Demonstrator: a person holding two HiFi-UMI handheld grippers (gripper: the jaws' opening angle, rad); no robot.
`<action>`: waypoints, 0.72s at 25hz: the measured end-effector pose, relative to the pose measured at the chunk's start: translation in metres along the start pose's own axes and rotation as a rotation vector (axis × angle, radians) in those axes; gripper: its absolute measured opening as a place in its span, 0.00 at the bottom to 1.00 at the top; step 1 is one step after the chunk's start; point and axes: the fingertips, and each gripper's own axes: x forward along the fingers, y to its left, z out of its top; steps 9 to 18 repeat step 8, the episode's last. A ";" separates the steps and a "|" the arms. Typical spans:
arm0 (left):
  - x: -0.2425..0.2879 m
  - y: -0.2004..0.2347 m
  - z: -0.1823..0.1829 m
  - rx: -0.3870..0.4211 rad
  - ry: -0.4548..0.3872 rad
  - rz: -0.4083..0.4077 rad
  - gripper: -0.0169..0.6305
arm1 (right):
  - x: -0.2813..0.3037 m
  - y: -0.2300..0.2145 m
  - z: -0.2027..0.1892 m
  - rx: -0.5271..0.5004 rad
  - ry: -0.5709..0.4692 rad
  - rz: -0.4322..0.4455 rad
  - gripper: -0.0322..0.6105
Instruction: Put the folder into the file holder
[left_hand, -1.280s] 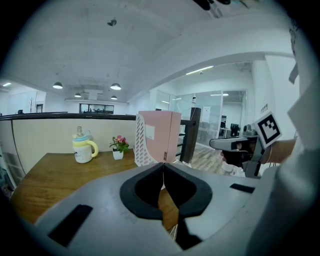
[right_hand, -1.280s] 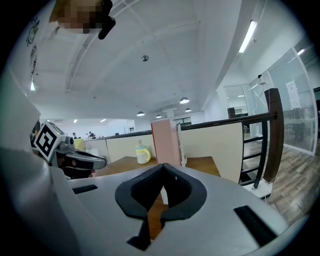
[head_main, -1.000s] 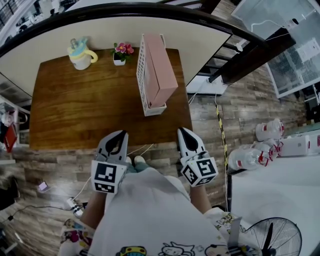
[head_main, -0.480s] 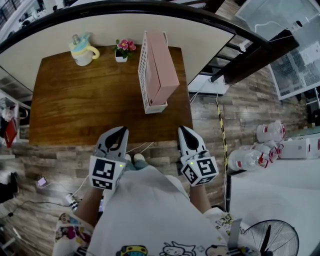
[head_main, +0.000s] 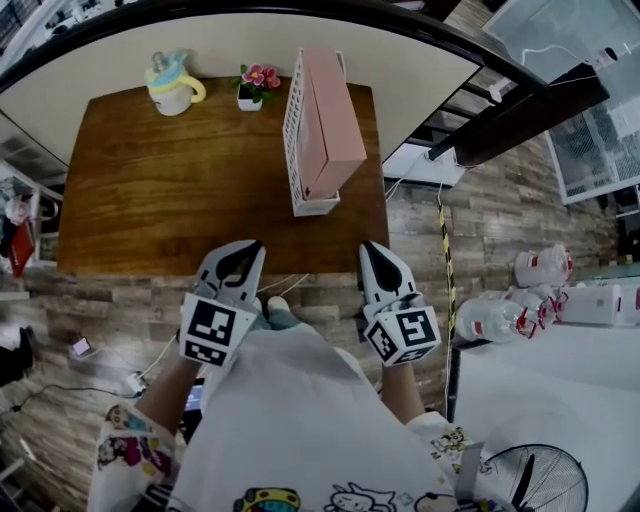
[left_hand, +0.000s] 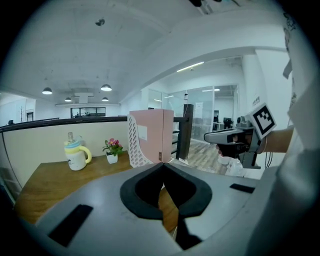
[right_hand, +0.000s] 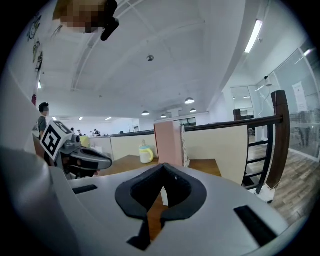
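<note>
Pink folder (head_main: 332, 120) stands upright inside the white file holder (head_main: 293, 135) at the far right of the wooden counter (head_main: 180, 200). Just left of the file holder sits a small flower pot (head_main: 254, 86), and farther left a lidded cup (head_main: 172, 86). Well short of the file holder, past the counter's near edge, the left tool (head_main: 250, 248) and right tool (head_main: 370, 250) are both clenched on nothing.

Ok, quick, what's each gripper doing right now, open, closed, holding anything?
Left gripper: closed, holding nothing.
Right gripper: closed, holding nothing.
</note>
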 end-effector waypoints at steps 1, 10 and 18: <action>0.001 -0.001 -0.001 0.005 0.004 -0.002 0.03 | 0.000 0.000 0.000 -0.006 0.001 0.004 0.05; 0.014 -0.009 0.007 0.049 0.002 -0.043 0.03 | -0.003 -0.013 0.006 0.004 -0.037 -0.027 0.05; 0.014 -0.009 0.007 0.049 0.002 -0.043 0.03 | -0.003 -0.013 0.006 0.004 -0.037 -0.027 0.05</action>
